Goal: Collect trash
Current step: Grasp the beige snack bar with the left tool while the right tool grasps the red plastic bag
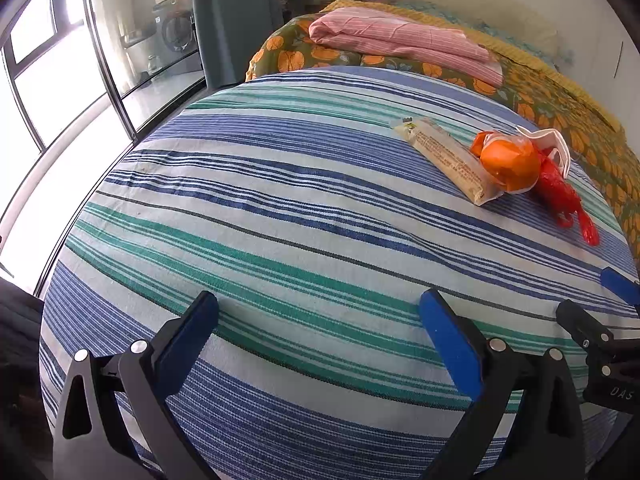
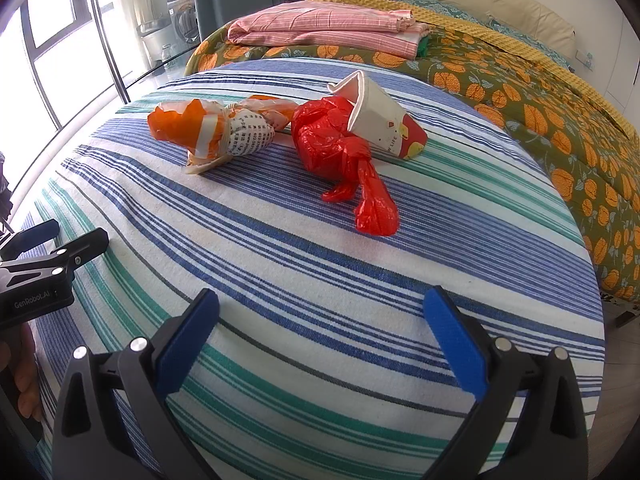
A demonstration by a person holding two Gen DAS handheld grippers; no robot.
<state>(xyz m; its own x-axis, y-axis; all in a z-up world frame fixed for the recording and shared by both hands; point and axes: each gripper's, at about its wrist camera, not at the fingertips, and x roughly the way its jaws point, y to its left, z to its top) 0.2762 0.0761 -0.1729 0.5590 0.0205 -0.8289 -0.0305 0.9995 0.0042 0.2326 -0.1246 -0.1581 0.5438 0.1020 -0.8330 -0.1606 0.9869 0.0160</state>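
Now 2 knotted bags [image 2: 340,148] [image 2: 208,128], 1 cup [image 2: 380,120], 1 wrapper [image 1: 444,158] on bed.

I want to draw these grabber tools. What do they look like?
Both match. The left gripper and right gripper each have two black plastic fingers with flat blue pads and round silver bolts. The left one's side has white "GenRobot.AI" lettering. No cables or sleeves are visible.

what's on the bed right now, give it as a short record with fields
surface: striped sheet on a bed
trash: orange bag, red bag, paper cup lying on its side, long wrapper
layout: red bag touches the cup; orange bag lies apart, on the wrapper
other: folded pink cloth on the floral quilt
left gripper: open, empty
right gripper: open, empty
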